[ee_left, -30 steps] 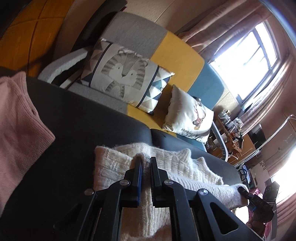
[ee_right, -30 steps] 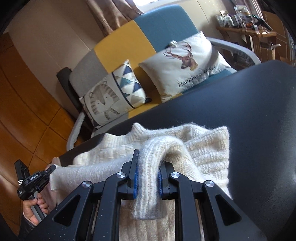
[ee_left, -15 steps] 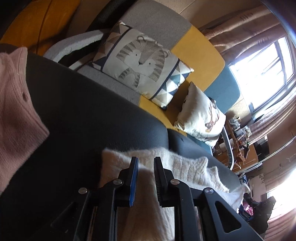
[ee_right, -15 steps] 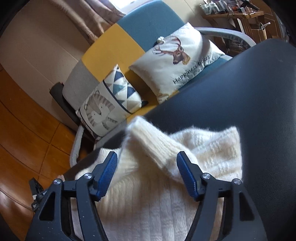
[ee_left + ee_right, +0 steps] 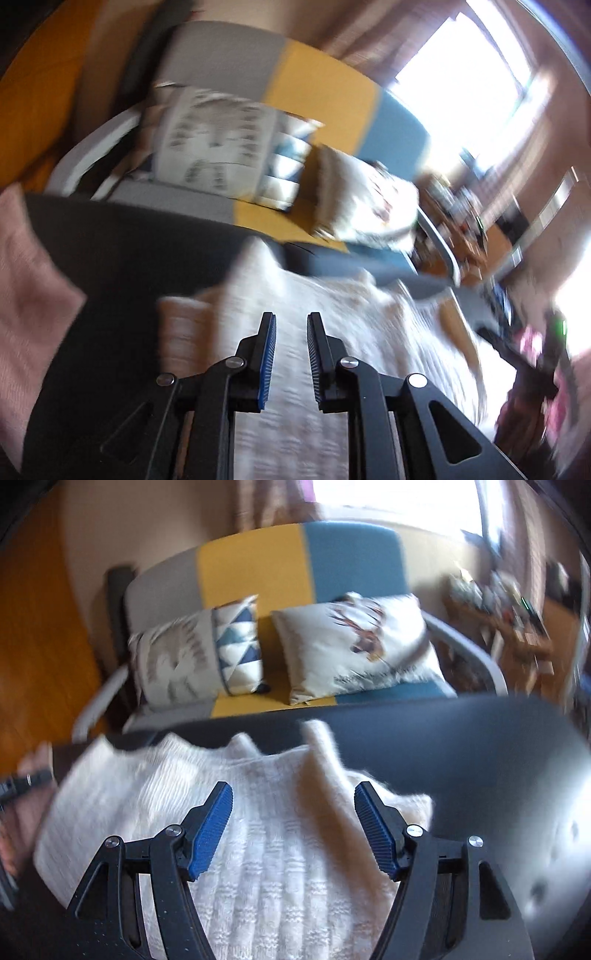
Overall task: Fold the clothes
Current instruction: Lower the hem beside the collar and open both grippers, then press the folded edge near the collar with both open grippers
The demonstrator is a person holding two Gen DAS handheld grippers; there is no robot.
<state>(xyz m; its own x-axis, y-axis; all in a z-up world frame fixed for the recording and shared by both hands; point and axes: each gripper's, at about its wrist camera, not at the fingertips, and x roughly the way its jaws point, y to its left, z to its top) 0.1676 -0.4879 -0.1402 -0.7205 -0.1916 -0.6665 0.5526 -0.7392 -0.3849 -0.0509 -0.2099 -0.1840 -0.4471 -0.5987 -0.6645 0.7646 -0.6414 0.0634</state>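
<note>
A cream knit sweater (image 5: 325, 332) lies on the dark table (image 5: 122, 258), its sleeves laid over its body; it also shows in the right wrist view (image 5: 266, 812). My left gripper (image 5: 290, 321) hovers over the sweater with a narrow gap between its fingers and nothing in it. My right gripper (image 5: 293, 794) is wide open above the sweater, with a folded sleeve (image 5: 325, 768) lying between its fingers, not gripped. Both views are blurred by motion.
A pink knit garment (image 5: 26, 288) lies on the table's left side. Behind the table stands a grey, yellow and blue sofa (image 5: 295, 572) with two printed cushions (image 5: 351, 646). A cluttered wooden side table (image 5: 509, 620) stands at the right by a bright window.
Both grippers have let go of the sweater sleeves and opened, the right one wide. Both have pulled back and swung, which blurs the current views.
</note>
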